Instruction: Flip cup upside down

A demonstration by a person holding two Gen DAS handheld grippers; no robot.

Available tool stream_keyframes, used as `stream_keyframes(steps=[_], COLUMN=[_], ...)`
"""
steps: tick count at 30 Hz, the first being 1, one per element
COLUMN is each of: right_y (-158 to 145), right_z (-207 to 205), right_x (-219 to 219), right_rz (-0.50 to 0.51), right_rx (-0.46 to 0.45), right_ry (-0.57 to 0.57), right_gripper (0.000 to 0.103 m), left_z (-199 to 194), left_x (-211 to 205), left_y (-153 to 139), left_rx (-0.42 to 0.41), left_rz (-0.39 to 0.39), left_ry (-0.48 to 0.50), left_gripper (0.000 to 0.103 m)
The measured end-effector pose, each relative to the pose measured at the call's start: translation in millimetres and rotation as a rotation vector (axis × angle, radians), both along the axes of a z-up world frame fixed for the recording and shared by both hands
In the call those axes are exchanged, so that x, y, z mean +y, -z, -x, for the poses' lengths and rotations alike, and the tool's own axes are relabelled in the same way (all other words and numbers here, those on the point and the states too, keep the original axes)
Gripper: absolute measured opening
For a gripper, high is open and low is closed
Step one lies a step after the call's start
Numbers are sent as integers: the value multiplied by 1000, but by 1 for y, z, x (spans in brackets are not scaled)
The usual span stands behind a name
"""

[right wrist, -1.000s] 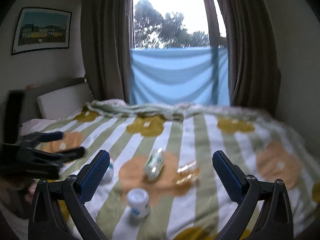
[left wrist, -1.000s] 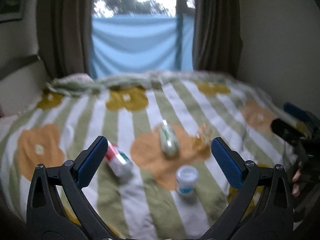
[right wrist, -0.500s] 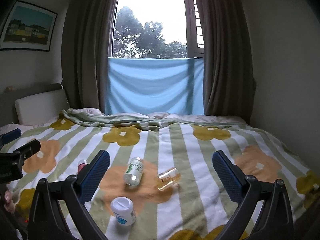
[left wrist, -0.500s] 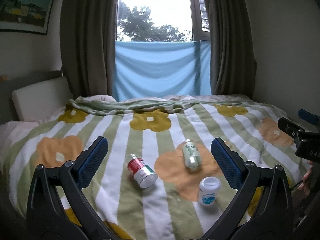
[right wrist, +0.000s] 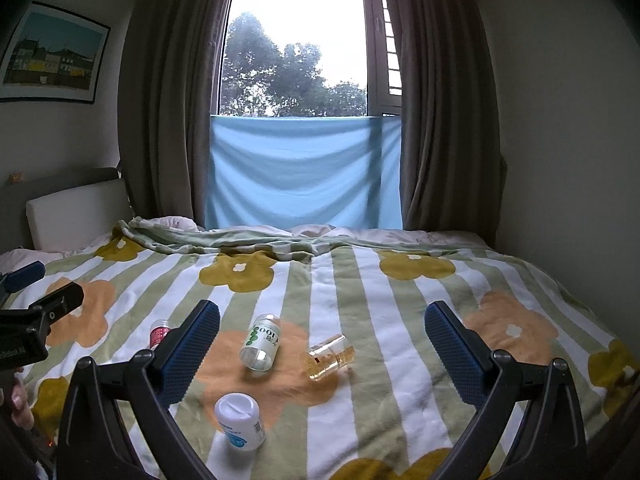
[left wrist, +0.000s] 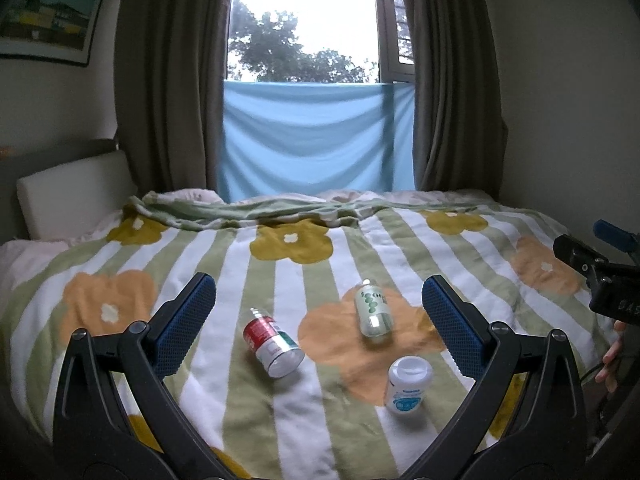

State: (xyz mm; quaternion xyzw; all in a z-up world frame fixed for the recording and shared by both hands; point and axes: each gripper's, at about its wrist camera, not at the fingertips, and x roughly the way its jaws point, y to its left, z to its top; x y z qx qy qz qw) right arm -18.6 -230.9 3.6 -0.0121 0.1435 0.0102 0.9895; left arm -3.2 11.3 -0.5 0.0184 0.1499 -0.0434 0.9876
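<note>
A clear amber cup (right wrist: 330,357) lies on its side on the striped flowered bedspread (right wrist: 360,292), mouth towards me, in the right wrist view. It sits between and beyond the blue pads of my right gripper (right wrist: 322,320), which is open and holds nothing. In the left wrist view the cup is hidden behind the right-hand finger. My left gripper (left wrist: 318,304) is also open and empty, held above the near part of the bed. Each gripper shows at the edge of the other's view.
A red-labelled bottle (left wrist: 274,344), a green-dotted clear bottle (left wrist: 373,310) and a white jar (left wrist: 408,384) lie left of the cup. A white headboard cushion (left wrist: 76,196) is at the left. Curtains and a window with a blue cloth stand behind the bed.
Both cameras have tilted up and steadied, so the window fills more of each view. The cup and bottles lie where they were. Both grippers stay open.
</note>
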Motion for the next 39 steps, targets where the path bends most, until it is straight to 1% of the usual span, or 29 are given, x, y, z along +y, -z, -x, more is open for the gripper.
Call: stream_keyframes(steps=[13, 19, 28, 39], right_y=[0, 0, -1, -11], right_z=[1, 2, 4, 8], right_x=[-1, -1, -1, 5], right_rz=[-9, -11, -12, -14], right_rx=[4, 1, -4, -17], right_ry=[2, 1, 4, 9], right_gripper=[103, 103, 103, 103], left_z=[9, 10, 15, 16], left_x=[-8, -10, -15, -16], left_y=[-4, -4, -10, -12], left_rx=[-38, -41, -67, -71], left_rz=[-15, -13, -36, -40], left_ry=[26, 25, 19, 22], left_gripper=[103, 103, 103, 103])
